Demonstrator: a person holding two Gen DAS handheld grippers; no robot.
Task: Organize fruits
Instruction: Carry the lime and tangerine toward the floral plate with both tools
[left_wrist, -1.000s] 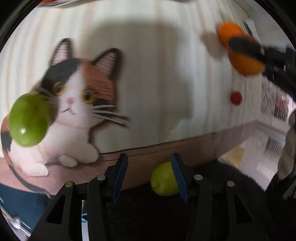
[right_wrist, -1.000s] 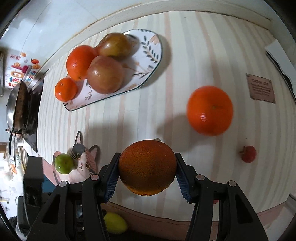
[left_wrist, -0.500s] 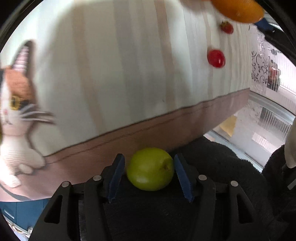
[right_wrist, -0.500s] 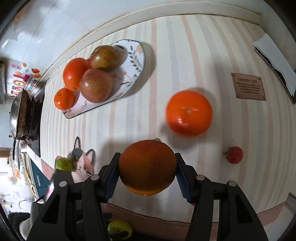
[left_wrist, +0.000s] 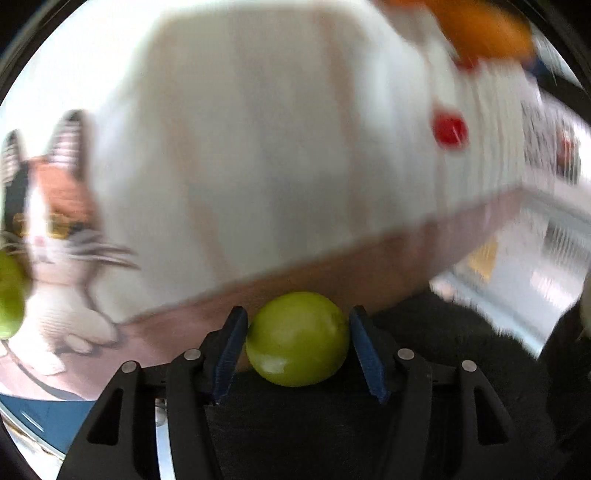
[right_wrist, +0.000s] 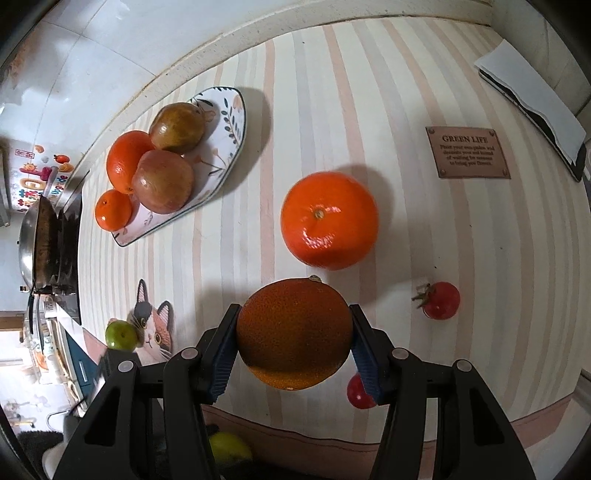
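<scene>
My left gripper (left_wrist: 297, 314) hangs past the table's front edge, over something dark. It is shut on a green fruit (left_wrist: 297, 339), with a blue pad against each side. That fruit shows low in the right wrist view (right_wrist: 229, 448). My right gripper (right_wrist: 294, 310) is shut on a dark orange (right_wrist: 293, 332) above the striped tablecloth (right_wrist: 480, 240). A bright orange (right_wrist: 328, 219) lies loose just beyond it. A second green fruit (right_wrist: 121, 335) sits on the cat picture (right_wrist: 155, 328). The leaf-patterned plate (right_wrist: 231, 110) at far left holds two oranges and two brownish-red fruits.
Two small red tomatoes lie on the cloth, one (right_wrist: 439, 304) to the right and one (right_wrist: 358, 391) by my right finger. A brown "GREEN LIFE" label (right_wrist: 467, 151) and a paper-covered dark item (right_wrist: 532, 107) are at far right. A wok on a stove (right_wrist: 40, 243) stands left.
My left gripper's jaws widened and took in the green fruit that was beside the right finger; its view has swung and blurred. My right gripper drifted right, still holding the orange.
</scene>
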